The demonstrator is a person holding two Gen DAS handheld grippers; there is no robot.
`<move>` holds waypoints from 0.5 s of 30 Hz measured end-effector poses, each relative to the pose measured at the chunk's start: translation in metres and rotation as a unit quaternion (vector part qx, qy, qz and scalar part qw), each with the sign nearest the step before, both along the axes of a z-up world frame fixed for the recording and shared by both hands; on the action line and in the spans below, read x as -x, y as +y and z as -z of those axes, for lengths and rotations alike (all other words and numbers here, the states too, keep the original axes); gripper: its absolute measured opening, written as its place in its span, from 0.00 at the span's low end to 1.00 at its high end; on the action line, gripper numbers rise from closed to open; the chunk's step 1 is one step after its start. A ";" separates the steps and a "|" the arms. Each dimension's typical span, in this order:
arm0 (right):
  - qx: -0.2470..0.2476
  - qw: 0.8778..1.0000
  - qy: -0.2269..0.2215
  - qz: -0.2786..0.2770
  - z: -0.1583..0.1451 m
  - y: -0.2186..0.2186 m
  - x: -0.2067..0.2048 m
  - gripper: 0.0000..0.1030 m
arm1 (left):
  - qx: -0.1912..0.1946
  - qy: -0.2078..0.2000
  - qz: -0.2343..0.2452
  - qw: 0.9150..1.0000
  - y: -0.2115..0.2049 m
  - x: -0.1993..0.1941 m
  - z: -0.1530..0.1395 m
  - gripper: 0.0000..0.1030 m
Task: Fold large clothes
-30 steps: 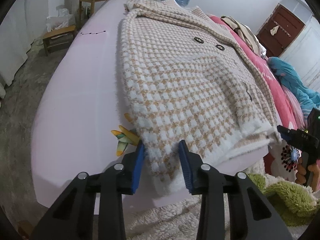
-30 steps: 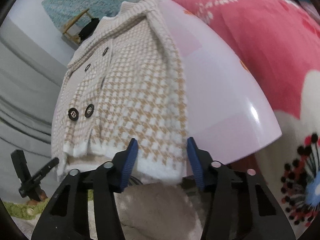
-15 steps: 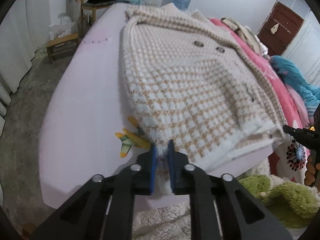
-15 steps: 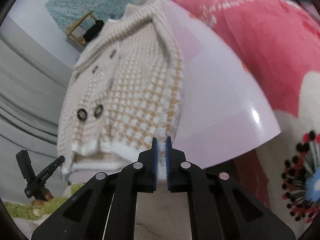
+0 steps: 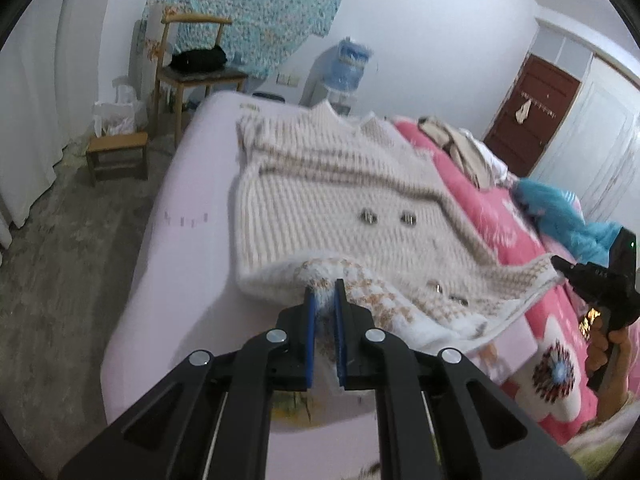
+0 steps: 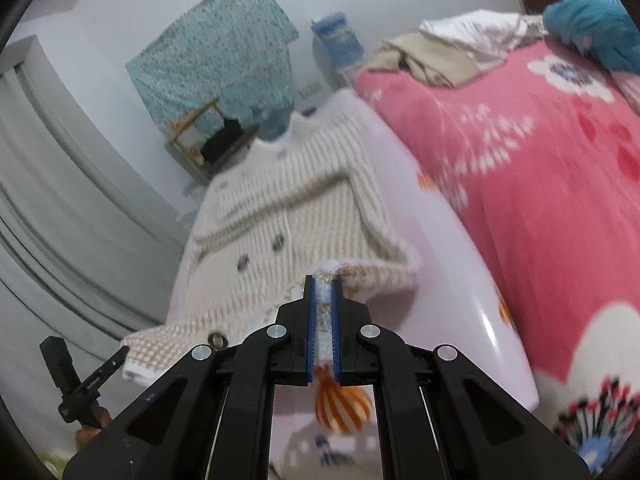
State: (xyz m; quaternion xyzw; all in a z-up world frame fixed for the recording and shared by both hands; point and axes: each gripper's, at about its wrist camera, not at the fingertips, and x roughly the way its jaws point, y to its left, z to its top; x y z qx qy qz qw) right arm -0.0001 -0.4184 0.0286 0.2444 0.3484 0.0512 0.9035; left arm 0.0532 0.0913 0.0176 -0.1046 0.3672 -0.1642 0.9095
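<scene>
A cream and tan houndstooth knit jacket point(image 5: 340, 204) with dark buttons lies on a pale pink board point(image 5: 192, 216). Its bottom hem is lifted and carried over the body towards the collar. My left gripper point(image 5: 323, 292) is shut on the hem's left corner. My right gripper point(image 6: 324, 284) is shut on the hem's right corner; it also shows at the right edge of the left wrist view point(image 5: 592, 276). The jacket point(image 6: 288, 216) shows blurred in the right wrist view, with the left gripper point(image 6: 92, 376) at the lower left.
A pink floral blanket point(image 6: 540, 184) covers the bed to the right, with loose clothes point(image 6: 448, 52) at its far end. A wooden chair point(image 5: 196, 68) and a low stool point(image 5: 118, 152) stand beyond the board's far left. A water dispenser point(image 5: 348, 68) stands by the wall.
Both grippers closed on the hem corners, then lifted them and carried them forward over the jacket. The hem now hangs folded above the jacket's middle.
</scene>
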 end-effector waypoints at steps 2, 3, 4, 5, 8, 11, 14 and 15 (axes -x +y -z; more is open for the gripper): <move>-0.004 1.000 -0.015 0.000 -0.007 -0.001 -0.019 0.05 | 0.005 -0.006 -0.005 1.000 0.002 -0.016 -0.007 0.08; -0.005 1.000 -0.021 0.000 -0.009 -0.001 -0.029 0.05 | 0.007 -0.007 -0.008 1.000 0.002 -0.027 -0.009 0.08; -0.005 1.000 -0.025 -0.001 -0.010 -0.001 -0.036 0.05 | 0.008 -0.006 -0.010 1.000 0.002 -0.035 -0.010 0.08; -0.003 1.000 -0.028 -0.002 -0.011 -0.001 -0.047 0.05 | 0.009 -0.005 -0.012 1.000 0.003 -0.045 -0.010 0.08; 0.001 1.000 -0.030 -0.004 -0.010 0.000 -0.075 0.05 | -0.001 -0.004 -0.014 1.000 0.000 -0.072 -0.008 0.08; 0.001 1.000 -0.027 -0.005 -0.004 0.001 -0.103 0.05 | -0.010 0.005 -0.015 1.000 -0.003 -0.099 -0.003 0.08; 0.002 1.000 -0.017 -0.005 0.006 0.001 -0.130 0.05 | -0.014 0.018 -0.018 1.000 -0.002 -0.124 0.007 0.08; 0.004 1.000 -0.012 -0.004 0.011 0.001 -0.141 0.05 | -0.015 0.026 -0.019 0.999 -0.002 -0.132 0.012 0.08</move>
